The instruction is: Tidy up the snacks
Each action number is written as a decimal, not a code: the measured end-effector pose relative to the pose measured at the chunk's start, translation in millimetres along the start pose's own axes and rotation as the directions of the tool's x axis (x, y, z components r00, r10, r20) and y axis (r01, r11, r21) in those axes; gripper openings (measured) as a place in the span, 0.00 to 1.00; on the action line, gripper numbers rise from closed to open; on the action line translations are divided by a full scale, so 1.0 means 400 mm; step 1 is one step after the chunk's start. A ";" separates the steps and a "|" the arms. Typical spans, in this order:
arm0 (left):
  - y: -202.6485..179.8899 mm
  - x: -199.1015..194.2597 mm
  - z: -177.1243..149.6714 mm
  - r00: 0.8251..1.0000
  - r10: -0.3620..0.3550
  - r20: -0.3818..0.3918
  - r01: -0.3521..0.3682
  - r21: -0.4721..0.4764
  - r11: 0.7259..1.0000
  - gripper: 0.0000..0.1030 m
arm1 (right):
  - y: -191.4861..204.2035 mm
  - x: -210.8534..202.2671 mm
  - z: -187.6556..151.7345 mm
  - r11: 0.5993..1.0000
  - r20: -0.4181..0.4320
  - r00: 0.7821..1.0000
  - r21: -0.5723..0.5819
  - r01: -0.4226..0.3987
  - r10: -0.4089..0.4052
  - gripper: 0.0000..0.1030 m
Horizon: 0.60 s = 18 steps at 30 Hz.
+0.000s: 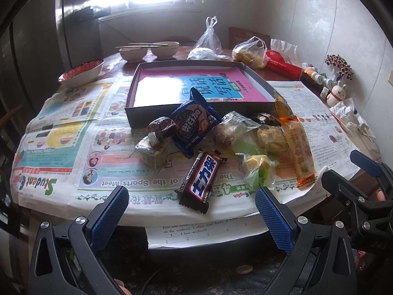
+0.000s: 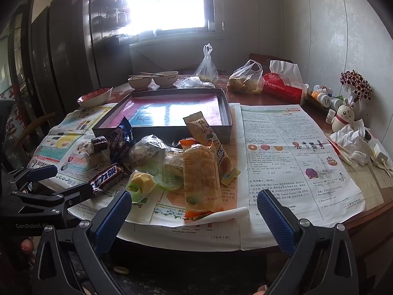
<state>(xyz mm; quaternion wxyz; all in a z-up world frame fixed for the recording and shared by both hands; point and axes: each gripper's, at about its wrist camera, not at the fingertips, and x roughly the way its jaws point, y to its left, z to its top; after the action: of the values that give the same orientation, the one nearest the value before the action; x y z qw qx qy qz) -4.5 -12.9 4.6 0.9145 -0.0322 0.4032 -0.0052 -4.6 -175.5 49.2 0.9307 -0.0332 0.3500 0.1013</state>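
Left wrist view: left gripper (image 1: pixel 191 205) hovers with jaws spread wide, empty, right gripper (image 2: pixel 191 209) likewise; snack pile (image 1: pixel 221 135) sits near the table's (image 2: pixel 363 221) front edge, against the box (image 1: pixel 152 115).

A loose heap of wrapped snacks lies on the newspaper-covered worktop (image 1: pixel 61 132), just in front of a shallow dark rectangular cardboard box (image 1: pixel 152 116) with a pink and blue printed sheet inside. Nearest the edge lies a dark brown chocolate bar wrapper (image 1: pixel 200 180); a blue biscuit packet (image 1: pixel 194 123) leans against the box wall. To the right lie a long orange cracker pack (image 1: pixel 298 150) and a clear green-tinted bag of yellow pieces (image 1: pixel 259 169).
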 end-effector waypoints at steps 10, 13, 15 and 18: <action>-0.003 0.000 -0.001 1.000 -0.002 0.001 0.002 0.003 1.000 0.99 | -0.001 0.007 0.003 1.000 -0.003 1.000 0.001 0.002 -0.002 1.00; -0.006 0.003 -0.001 1.000 -0.004 0.000 0.004 0.005 1.000 0.99 | -0.001 0.007 0.003 1.000 -0.003 1.000 0.001 0.002 -0.002 1.00; -0.006 0.004 -0.001 1.000 -0.005 -0.002 0.005 0.006 1.000 0.99 | -0.002 0.009 0.003 1.000 -0.007 1.000 0.002 0.002 -0.002 1.00; -0.007 0.007 0.002 1.000 -0.010 -0.002 0.010 0.008 1.000 0.99 | -0.005 0.014 0.006 1.000 -0.010 1.000 0.001 0.001 -0.001 1.00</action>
<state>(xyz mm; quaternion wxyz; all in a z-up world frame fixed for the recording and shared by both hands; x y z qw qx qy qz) -1.9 -15.7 3.1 0.9141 -0.0303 0.4042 -0.0114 1.4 -176.2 47.0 0.9289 -0.0335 0.3547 0.1006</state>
